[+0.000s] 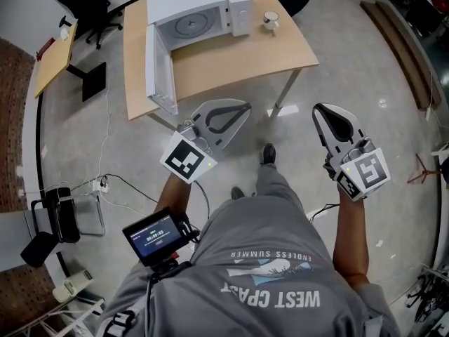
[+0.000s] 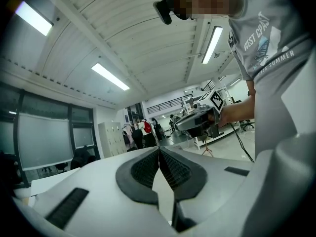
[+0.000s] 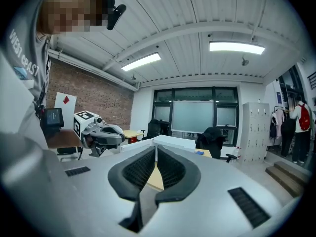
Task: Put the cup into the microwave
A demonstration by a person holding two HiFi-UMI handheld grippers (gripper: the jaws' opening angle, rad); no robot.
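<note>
Head view: a person stands short of a wooden table [image 1: 231, 62], both forearms stretched forward. The left gripper [image 1: 235, 111] and right gripper [image 1: 328, 115] are held roughly level and apart, pointing towards the table. A white microwave [image 1: 203, 16] sits on the table with its door [image 1: 160, 72] swung open. The cup [image 1: 271, 22] stands on the tabletop just right of the microwave.

Left gripper view: the jaws are pressed together, with nothing between them. The other gripper shows beyond, held in a hand [image 2: 232, 113].

Right gripper view: the jaws meet at the tips and are empty. The microwave [image 3: 173, 143] lies ahead.
</note>
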